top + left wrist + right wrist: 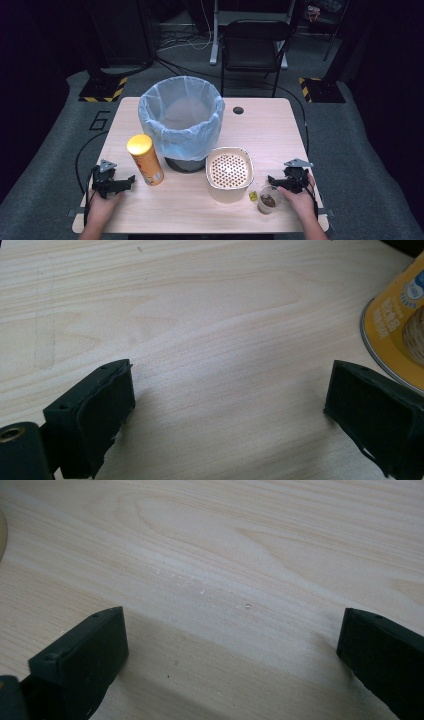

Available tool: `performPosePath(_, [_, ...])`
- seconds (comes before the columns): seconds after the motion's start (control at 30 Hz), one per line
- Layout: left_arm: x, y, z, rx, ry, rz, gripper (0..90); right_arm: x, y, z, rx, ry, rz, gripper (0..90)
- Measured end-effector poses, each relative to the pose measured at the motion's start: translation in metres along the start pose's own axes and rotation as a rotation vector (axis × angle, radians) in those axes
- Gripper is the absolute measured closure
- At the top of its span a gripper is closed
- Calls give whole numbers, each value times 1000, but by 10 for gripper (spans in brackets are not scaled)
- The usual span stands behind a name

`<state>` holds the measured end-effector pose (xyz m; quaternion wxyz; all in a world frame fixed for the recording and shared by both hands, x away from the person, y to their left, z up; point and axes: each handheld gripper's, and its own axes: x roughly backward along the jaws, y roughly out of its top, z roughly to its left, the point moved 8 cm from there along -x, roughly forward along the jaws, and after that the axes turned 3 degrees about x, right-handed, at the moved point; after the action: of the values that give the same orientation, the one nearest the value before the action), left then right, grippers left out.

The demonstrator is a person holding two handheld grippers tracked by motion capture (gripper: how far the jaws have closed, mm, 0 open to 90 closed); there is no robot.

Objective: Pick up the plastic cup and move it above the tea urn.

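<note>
A yellow crisps can (145, 160) stands upright left of centre on the wooden table (270, 125). My left gripper (131, 180) rests at the front left, open, its jaws pointing right toward the can's base (395, 335). A beige square tub with a perforated insert (229, 172) sits at the front centre. A clear cup holding a tea bag (268, 200) stands at the front right, its yellow tag (253, 196) lying beside it. My right gripper (270, 180) lies just behind the cup, open, over bare wood (235, 580).
A bin lined with a pale blue bag (181, 120) stands in the middle of the table behind the can and tub. A round cable hole (238, 110) is at the back. A black chair (255, 45) stands beyond the table.
</note>
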<state>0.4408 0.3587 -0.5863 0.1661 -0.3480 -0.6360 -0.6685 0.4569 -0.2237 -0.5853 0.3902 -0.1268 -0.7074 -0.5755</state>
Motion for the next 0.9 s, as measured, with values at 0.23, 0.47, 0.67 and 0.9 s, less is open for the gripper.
performPosePath(0.23, [0,0,0,0,0,0,55,1,0,1,0,13,-4,24])
performPosePath(0.47, [0,0,0,0,0,0,55,9,4,-1,12,40,-24,274])
performPosePath(0.67, [0,1,1,-9,-4,-3,55,39,22,4,24,81,-86,313])
performPosePath(0.9, [0,1,0,-9,-4,-3,56,67,33,21,57,159,-118,306])
